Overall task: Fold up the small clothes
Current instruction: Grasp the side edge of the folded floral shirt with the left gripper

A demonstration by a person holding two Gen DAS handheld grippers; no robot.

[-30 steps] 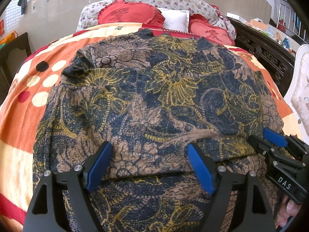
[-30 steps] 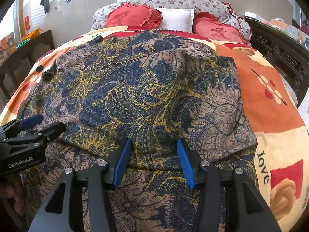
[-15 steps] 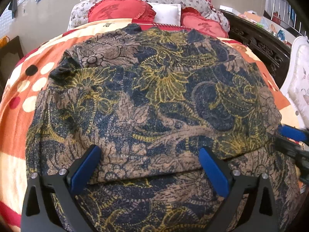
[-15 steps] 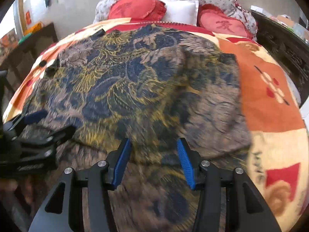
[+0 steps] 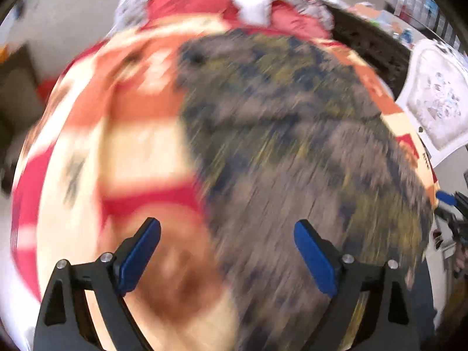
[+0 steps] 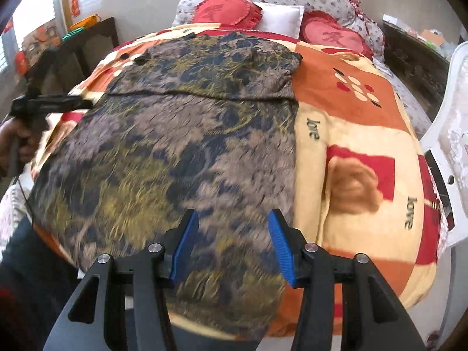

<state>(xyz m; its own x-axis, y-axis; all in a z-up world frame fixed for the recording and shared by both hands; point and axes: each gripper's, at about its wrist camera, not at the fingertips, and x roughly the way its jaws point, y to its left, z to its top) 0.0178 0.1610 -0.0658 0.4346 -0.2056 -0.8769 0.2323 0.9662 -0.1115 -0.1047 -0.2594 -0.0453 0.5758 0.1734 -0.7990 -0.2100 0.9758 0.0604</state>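
A patterned brown, blue and yellow garment (image 6: 187,134) lies spread on a bed's blanket (image 6: 345,108) of orange, cream and red blocks, its far part folded over, the fold edge running across at about 11 o'clock. Two red heart cushions (image 6: 225,10) and a white pillow (image 6: 282,17) sit at 12 o'clock against a floral headboard. The right gripper (image 6: 231,245) hangs half-spread over the garment's near hem, gripping nothing. The left gripper (image 5: 226,254), jaws wide but closing, is empty over its blurred left edge.

Bed (image 6: 351,111) — patterned garment (image 6: 181,146) spread flat, cushions (image 6: 225,10) at head
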